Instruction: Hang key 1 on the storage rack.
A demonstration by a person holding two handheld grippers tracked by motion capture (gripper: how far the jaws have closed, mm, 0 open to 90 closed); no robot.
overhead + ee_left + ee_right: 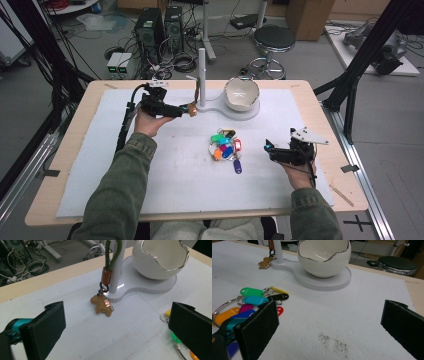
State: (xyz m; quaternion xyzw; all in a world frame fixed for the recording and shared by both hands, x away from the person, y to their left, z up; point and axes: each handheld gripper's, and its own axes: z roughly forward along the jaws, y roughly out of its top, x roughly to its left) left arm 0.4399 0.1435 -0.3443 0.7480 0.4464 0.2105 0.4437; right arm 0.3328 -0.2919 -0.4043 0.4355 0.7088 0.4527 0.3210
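Room: a workshop floor behind the table, with computer towers (157,27), loose cables and a round black stool (274,38).
Table: a pale wooden top (60,165) with a white mat (175,175) spread over most of it.
Person: seated at the near edge, green sleeves (117,195) reaching in from the bottom of the high view.
Stand: a white base (140,287) at the far middle of the mat, with an upright white post (202,75) at one end.
Bowl: a white bowl with a wavy silver rim (324,257), sitting on the wider end of the base.
Left gripper: (175,111) held just left of the post, pointing toward it; its jaws are spread wide with nothing between them.
Right gripper: (268,148) low over the mat at the right, jaws spread apart and gripping nothing, the key tags near its left jaw.
Key tags: a bunch of coloured plastic tags on rings (226,146), lying in the middle of the mat, well apart from the stand.
Charm: a small tan animal-shaped tag (102,305) hanging from a green cord (113,257) on the post, resting against the base edge, in front of the left gripper's open jaws.
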